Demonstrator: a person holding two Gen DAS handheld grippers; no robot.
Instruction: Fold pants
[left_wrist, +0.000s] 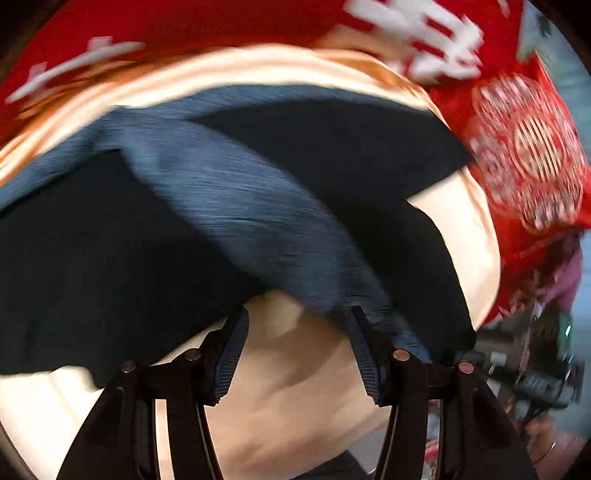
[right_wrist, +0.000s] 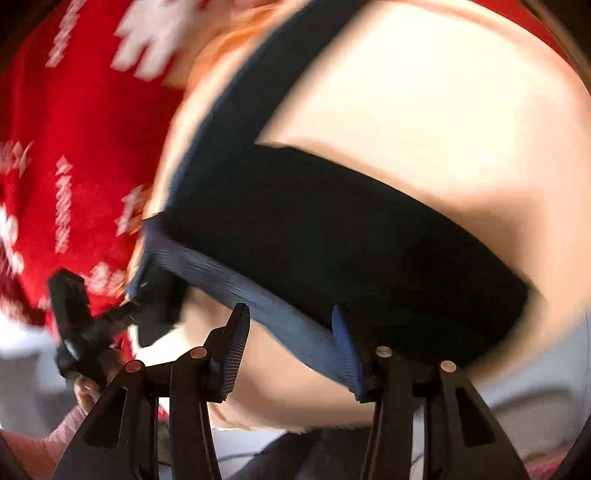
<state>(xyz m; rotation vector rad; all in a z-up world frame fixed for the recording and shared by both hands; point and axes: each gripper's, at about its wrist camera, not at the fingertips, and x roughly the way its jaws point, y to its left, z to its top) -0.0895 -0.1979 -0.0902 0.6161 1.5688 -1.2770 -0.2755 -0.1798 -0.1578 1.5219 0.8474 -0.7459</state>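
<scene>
Dark navy pants (left_wrist: 110, 240) lie on a cream cloth-covered surface (left_wrist: 295, 387), with a lighter ribbed blue band (left_wrist: 229, 184) crossing them. My left gripper (left_wrist: 297, 321) is open, its jaws wide apart at the near edge of the pants with cream cloth between them. In the right wrist view the pants (right_wrist: 314, 240) lie as a dark strip with the ribbed band (right_wrist: 258, 291) along the near edge. My right gripper (right_wrist: 290, 317) is open, the band running between its jaws. The left gripper (right_wrist: 74, 332) shows at the left, blurred.
A red cloth with white characters (left_wrist: 184, 22) lies behind the cream surface and also shows in the right wrist view (right_wrist: 74, 147). A red patterned bag (left_wrist: 532, 155) sits at the right. Dark cluttered gear (left_wrist: 524, 373) lies low at the right.
</scene>
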